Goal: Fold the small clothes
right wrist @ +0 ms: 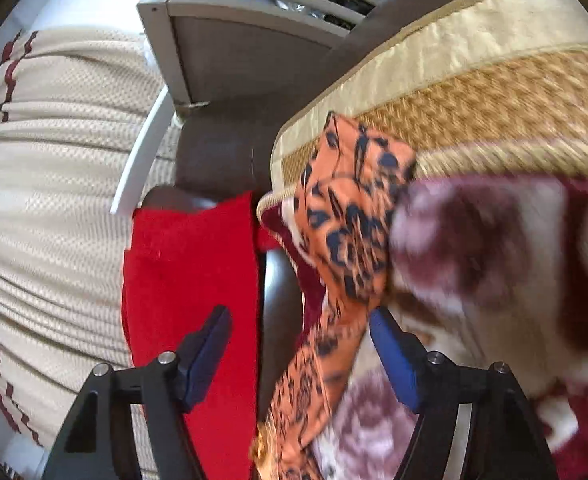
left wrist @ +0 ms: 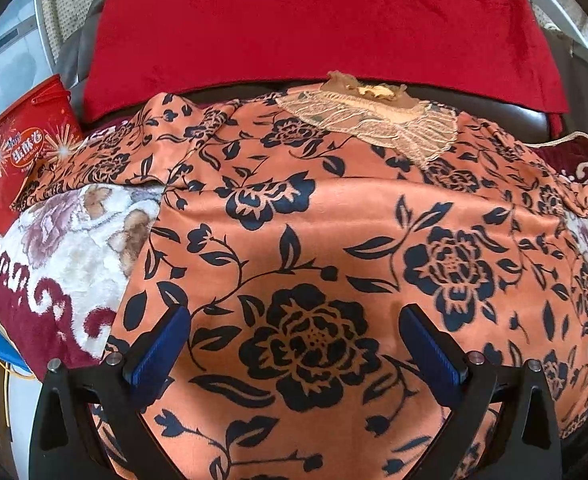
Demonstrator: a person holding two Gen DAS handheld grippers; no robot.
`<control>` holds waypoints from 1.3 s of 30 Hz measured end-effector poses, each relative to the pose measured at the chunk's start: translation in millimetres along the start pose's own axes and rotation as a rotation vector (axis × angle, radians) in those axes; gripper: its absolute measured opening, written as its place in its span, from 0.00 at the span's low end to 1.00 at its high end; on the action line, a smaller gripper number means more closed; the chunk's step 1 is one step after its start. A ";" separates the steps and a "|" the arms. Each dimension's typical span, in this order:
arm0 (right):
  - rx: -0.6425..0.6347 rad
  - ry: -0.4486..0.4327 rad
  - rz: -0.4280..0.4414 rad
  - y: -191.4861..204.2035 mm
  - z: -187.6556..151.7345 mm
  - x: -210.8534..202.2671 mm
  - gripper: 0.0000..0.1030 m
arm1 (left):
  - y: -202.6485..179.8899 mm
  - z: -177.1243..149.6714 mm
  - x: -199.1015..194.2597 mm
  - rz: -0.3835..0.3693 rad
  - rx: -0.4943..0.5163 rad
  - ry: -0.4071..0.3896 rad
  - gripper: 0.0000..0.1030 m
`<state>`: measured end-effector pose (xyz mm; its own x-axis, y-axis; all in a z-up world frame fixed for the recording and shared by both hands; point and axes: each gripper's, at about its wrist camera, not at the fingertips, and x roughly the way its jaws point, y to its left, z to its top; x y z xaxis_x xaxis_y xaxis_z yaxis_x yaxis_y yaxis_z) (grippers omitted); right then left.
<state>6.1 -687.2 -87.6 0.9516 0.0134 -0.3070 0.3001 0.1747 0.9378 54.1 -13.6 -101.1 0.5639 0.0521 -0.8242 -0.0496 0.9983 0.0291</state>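
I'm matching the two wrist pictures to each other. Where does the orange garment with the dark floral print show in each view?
Left wrist view: the orange garment with dark floral print lies spread across the middle and lower picture.
Right wrist view: a bunched strip of it runs down the centre, blurred.
Shared landmark: the red velvet cloth, at the top in the left view and left of centre in the right.

Counted: 1 orange floral garment [left wrist: 334,240] at centre, 1 lace piece [left wrist: 374,120] at 12, 1 red cloth [left wrist: 314,20] at 12, 1 red tin [left wrist: 18,152] at 9, 1 plush blanket [left wrist: 66,264] at 8
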 end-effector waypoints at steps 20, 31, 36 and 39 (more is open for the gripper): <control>-0.633 0.017 -0.237 209.1 23.3 98.0 0.05 | 31.8 -14.6 34.2 -0.218 -0.148 0.015 1.00; -1.017 0.573 0.037 295.2 -210.4 206.3 0.20 | 88.0 5.3 -11.6 -0.238 -0.220 -0.085 1.00; -0.901 0.749 -0.079 204.8 -200.4 201.7 1.00 | 100.5 51.4 -18.2 -0.338 -0.253 -0.140 1.00; -0.823 0.680 0.021 208.6 -154.5 150.6 1.00 | 83.9 92.2 6.2 -0.427 -0.240 -0.118 1.00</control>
<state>201.7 -496.6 36.7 0.6429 0.5261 -0.5566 -0.0945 0.7756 0.6241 129.5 72.7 -51.6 0.6638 -0.3435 -0.6644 0.0254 0.8982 -0.4389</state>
